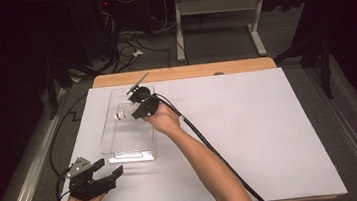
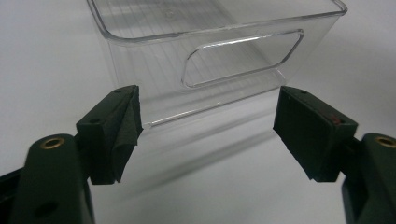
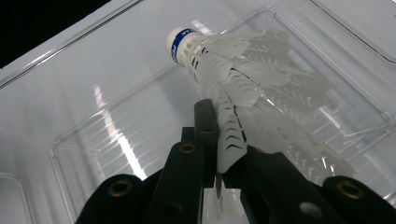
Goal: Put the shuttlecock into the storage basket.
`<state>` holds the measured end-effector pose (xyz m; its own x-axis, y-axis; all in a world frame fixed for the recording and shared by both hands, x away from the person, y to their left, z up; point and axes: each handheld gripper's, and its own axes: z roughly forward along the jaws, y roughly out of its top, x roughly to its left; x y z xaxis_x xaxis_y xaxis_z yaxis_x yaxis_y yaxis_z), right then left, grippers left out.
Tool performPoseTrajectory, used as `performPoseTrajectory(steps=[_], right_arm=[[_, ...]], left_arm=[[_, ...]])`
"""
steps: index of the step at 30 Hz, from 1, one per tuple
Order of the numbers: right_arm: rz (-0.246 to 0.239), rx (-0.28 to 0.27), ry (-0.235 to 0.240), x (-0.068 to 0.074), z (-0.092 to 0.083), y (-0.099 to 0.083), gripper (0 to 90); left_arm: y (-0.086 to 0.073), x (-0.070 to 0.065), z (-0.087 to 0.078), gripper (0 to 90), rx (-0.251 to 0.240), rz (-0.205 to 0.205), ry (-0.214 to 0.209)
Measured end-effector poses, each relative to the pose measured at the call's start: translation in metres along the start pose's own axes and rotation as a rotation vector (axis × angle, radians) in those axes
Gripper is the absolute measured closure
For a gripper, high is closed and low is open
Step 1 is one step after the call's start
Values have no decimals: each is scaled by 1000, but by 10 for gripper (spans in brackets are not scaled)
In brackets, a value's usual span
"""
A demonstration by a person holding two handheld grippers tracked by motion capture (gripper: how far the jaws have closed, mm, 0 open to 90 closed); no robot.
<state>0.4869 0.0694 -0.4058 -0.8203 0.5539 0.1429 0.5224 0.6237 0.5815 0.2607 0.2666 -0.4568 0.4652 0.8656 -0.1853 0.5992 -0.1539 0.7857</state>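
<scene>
A white feather shuttlecock (image 3: 243, 79) with a blue band round its cork hangs over the clear plastic bin (image 3: 116, 135). My right gripper (image 3: 224, 140) is shut on its feather skirt, cork pointing away from me. In the high view the right gripper (image 1: 135, 111) holds the shuttlecock (image 1: 120, 115) above the far half of the bin (image 1: 129, 148). My left gripper (image 1: 111, 169) rests at the table's near left, just short of the bin's near end. Its jaws stand wide open with nothing between them, facing the bin wall (image 2: 224, 65) with its oval handle cut-out.
The bin lies lengthwise on a white sheet (image 1: 250, 133) that covers the wooden table. The right gripper's black cable (image 1: 211, 147) trails along the forearm to the near edge. Beyond the table are a dark floor, cables and a table frame (image 1: 217, 11).
</scene>
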Motion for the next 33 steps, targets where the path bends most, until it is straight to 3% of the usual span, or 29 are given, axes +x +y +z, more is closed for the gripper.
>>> performPoseTrajectory(steps=[8, 24, 33], right_arm=[[-8, -1, -23, 0, 1, 1, 880], [-6, 29, 12, 0, 7, -1, 865], [-8, 55, 16, -1, 8, 0, 801]], left_arm=[[0, 0, 0, 243, 0, 0, 0], [0, 0, 0, 243, 1, 0, -1], [0, 0, 0, 243, -1, -1, -1]])
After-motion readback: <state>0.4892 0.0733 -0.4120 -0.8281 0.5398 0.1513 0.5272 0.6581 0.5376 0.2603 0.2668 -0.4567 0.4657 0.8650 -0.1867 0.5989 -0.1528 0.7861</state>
